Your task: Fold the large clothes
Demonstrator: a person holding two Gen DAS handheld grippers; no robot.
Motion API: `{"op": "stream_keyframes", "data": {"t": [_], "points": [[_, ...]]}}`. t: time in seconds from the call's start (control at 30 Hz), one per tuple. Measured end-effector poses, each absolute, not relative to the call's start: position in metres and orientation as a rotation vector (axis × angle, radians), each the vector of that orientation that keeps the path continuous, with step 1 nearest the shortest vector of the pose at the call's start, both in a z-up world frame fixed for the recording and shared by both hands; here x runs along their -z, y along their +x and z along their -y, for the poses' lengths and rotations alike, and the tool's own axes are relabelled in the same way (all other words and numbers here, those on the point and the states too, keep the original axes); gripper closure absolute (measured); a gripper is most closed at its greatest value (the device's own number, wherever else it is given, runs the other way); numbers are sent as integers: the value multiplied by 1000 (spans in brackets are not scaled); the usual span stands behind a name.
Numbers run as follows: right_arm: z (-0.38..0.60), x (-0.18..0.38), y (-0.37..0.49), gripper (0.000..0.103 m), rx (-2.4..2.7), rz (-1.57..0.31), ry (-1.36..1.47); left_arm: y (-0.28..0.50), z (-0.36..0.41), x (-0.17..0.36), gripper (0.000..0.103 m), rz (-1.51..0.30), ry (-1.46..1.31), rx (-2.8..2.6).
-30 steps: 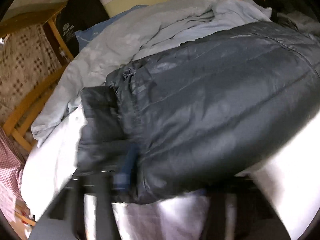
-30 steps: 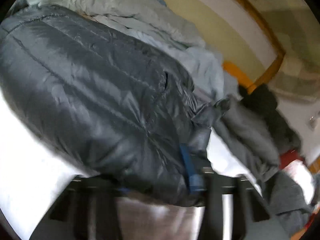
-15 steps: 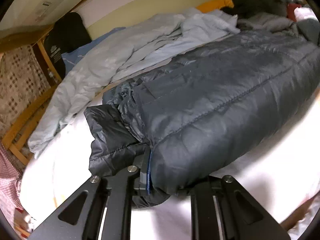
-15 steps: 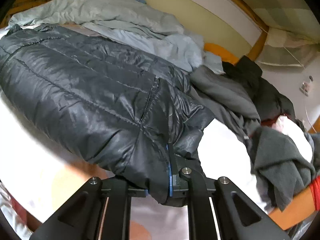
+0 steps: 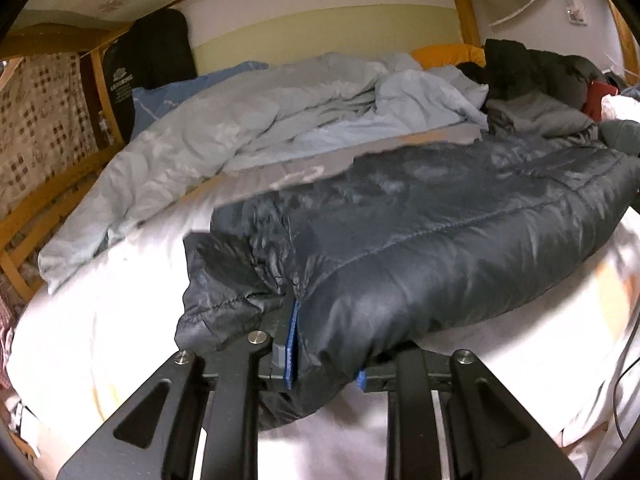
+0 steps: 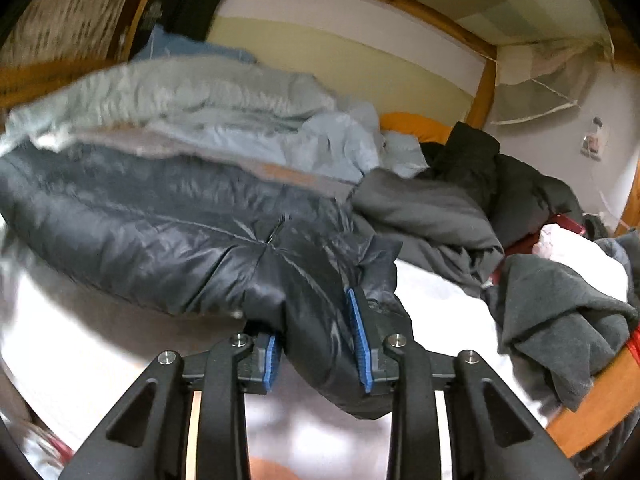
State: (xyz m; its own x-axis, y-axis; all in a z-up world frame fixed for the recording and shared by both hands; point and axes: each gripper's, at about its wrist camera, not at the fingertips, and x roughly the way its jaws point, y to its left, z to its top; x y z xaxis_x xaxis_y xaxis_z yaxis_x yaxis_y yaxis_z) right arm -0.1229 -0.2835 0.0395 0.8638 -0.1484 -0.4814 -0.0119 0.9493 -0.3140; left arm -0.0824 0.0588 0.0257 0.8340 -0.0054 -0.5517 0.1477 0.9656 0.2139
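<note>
Between our two grippers lies the dark navy quilted puffer jacket [image 5: 420, 240], spread lengthwise across the white bed sheet [image 5: 112, 312]. Half a second ago each claw pinched a hem; now our left gripper [image 5: 326, 356] has parted, its blue-padded fingers [image 5: 289, 356] wide with a fold of jacket loose between them, and our right gripper [image 6: 316, 344] has likewise spread around a drooping corner. Both views are slightly blurred. Beyond the jacket we see the rumpled pale blue duvet [image 5: 280, 120], then the wooden bed frame [image 5: 464, 4]. Only our left view shows the checked curtain [image 5: 36, 120] at the bed's side; only our right view shows the heap of dark grey clothes [image 6: 560, 312] near the jacket's end.
</note>
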Motion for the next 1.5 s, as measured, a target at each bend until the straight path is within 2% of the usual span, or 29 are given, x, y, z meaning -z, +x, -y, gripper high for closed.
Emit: {"op": "stream_keyframes", "data": {"t": [0.23,0.43,0.77,0.9,1.07,1.13,1.17,1.2,1.23,1.27,1.43,1.5], "points": [[289,-88,-56,72,19,-521,-343,-23,-57,-72,76,-593,266,74],[290,-104,25,72,29,-494,-332,48,-47,-85,75,-604,327,20],[292,-72,148,71,56,-500,-240,142,-51,-51,66,-560,333,-61],[294,-47,177,69,64,-546,-228,167,-56,-27,58,-593,313,-64],[299,-28,186,67,55,-583,-192,171,-58,-13,58,-593,288,-34],[301,-31,181,56,70,-573,-181,164,-59,-18,58,-554,298,-28],[303,-34,177,43,85,-559,-174,159,-61,-23,55,-536,288,-26],[305,-40,169,31,99,-534,-158,154,-64,-30,45,-515,268,-28],[308,-46,161,26,110,-510,-139,145,-69,-40,34,-482,236,-31],[310,-52,156,19,121,-494,-123,138,-74,-48,30,-456,210,-35],[319,-88,126,16,98,-415,-40,102,-95,-88,29,-356,110,-26],[316,-97,117,10,61,-390,-20,95,-97,-99,29,-337,95,3]]}}
